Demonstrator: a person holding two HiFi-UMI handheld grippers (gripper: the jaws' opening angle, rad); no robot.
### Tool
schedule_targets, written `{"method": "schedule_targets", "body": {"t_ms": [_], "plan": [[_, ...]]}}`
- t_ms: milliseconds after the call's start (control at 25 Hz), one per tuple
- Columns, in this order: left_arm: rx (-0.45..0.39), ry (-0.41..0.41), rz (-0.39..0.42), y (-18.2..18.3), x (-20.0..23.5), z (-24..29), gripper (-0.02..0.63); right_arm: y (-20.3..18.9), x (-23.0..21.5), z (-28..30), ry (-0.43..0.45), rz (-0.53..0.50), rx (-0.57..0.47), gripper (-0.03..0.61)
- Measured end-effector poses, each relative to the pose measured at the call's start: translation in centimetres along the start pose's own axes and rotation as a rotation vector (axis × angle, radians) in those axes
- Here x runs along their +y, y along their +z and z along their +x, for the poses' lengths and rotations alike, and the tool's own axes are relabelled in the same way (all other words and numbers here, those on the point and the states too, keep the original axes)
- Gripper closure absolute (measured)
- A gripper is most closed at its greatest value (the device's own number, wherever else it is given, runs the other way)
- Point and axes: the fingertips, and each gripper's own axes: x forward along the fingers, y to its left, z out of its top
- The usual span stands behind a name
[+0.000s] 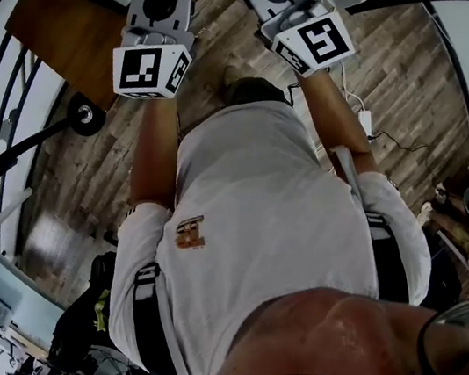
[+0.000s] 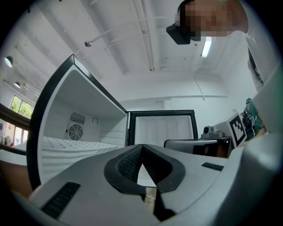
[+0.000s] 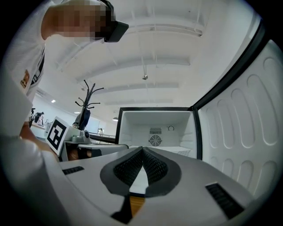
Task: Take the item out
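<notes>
The left gripper [image 2: 141, 149] and right gripper [image 3: 142, 152] both have their fingers pressed together, with nothing between them. The open fridge [image 3: 132, 126] lies straight ahead of the right gripper, its door [image 3: 247, 132] standing out to the right. From the left gripper the compartment sits off to the left and the door is dead ahead. No item shows. The shelf [image 2: 66, 143] in view is bare, so the item probably lies lower, hidden behind the grippers' bodies. The right gripper looks better lined up to reach in.
</notes>
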Motion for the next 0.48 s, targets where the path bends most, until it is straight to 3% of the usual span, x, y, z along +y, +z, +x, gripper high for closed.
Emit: {"method": "schedule_targets", "body": {"t_ms": [480], "plan": [[0.032,0.058,0.058,-1.7,3.1,7.5,0.595,-0.7,-7.7,4.1,0.039,0.008,0.005,0.546]]}}
